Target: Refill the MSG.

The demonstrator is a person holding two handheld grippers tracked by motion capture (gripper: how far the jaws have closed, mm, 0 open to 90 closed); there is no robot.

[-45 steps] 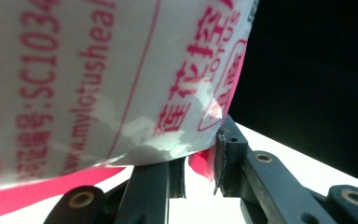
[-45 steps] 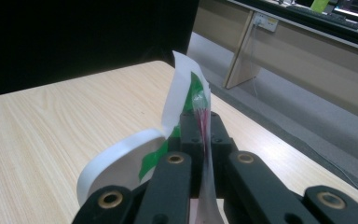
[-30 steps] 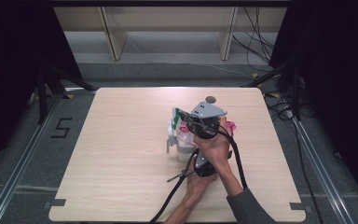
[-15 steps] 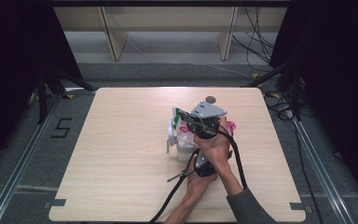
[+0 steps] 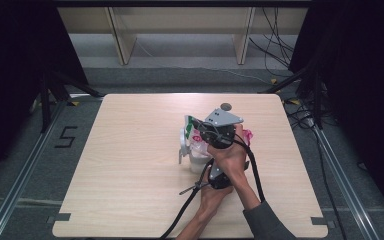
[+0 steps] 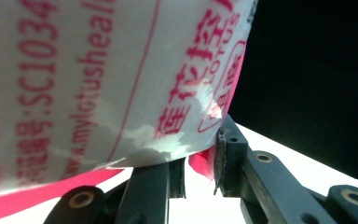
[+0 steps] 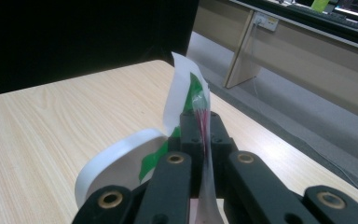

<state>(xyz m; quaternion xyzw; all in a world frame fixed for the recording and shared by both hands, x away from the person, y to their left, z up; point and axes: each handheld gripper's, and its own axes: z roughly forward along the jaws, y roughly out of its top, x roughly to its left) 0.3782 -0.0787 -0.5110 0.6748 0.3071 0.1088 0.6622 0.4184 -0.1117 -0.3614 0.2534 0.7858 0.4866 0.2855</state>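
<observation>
Right hand-held gripper pinches the thin white plastic bag with green and pink print; left hand-held gripper clamps its pink-lettered edge above the pale wooden desk

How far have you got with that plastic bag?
Done: both tools have hold of the plastic bag, which stands up off the table. In hand: the right tool is shut on the bag's thin edge, with white and green film sticking up above it. The left tool pinches a pink-printed part. Left: I can't tell if the bag is open yet, so that probably comes next.
</observation>
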